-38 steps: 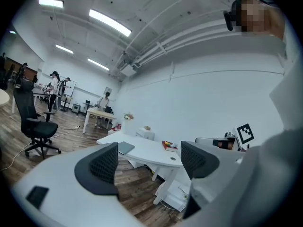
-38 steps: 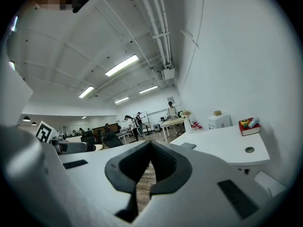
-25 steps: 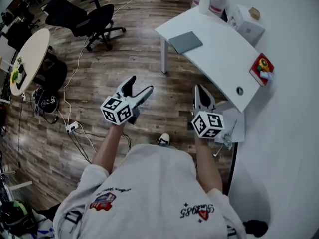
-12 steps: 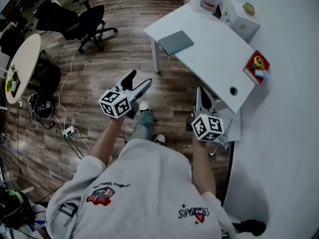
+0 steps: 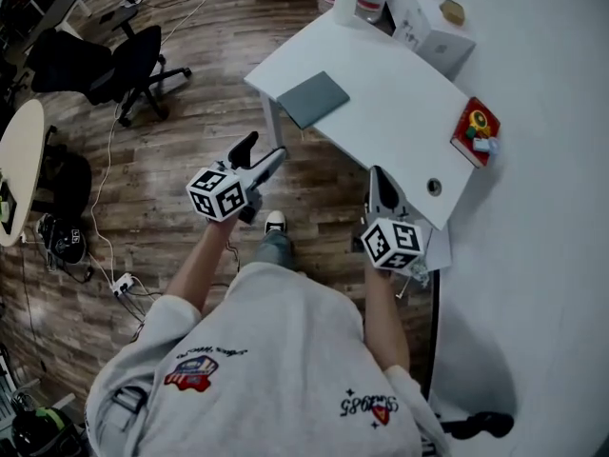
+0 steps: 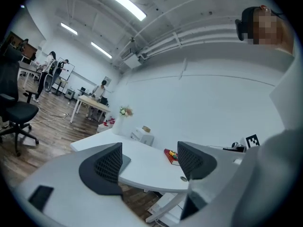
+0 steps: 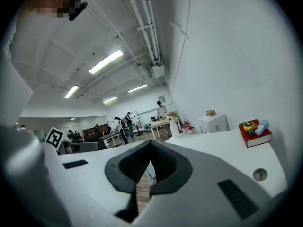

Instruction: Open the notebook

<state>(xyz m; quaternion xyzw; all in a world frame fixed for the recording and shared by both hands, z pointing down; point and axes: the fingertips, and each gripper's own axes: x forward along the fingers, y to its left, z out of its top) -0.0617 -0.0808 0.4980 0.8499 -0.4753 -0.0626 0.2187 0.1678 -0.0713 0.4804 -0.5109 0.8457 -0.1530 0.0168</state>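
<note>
Head view: we hold the left gripper (image 5: 262, 150) with jaws spread, just now closing a little, nothing between them. Our right gripper (image 5: 379, 173) has its jaws pressed together, empty. The grey notebook (image 5: 314, 99) lies closed on the desk (image 5: 400, 112), apart from both.

Bright, even light from ceiling strips (image 6: 124, 3); soft shadows, fisheye bending and dark corners in gripper views.

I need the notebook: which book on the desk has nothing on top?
The grey notebook at the corner of the desk; the red book carries small objects.
</note>
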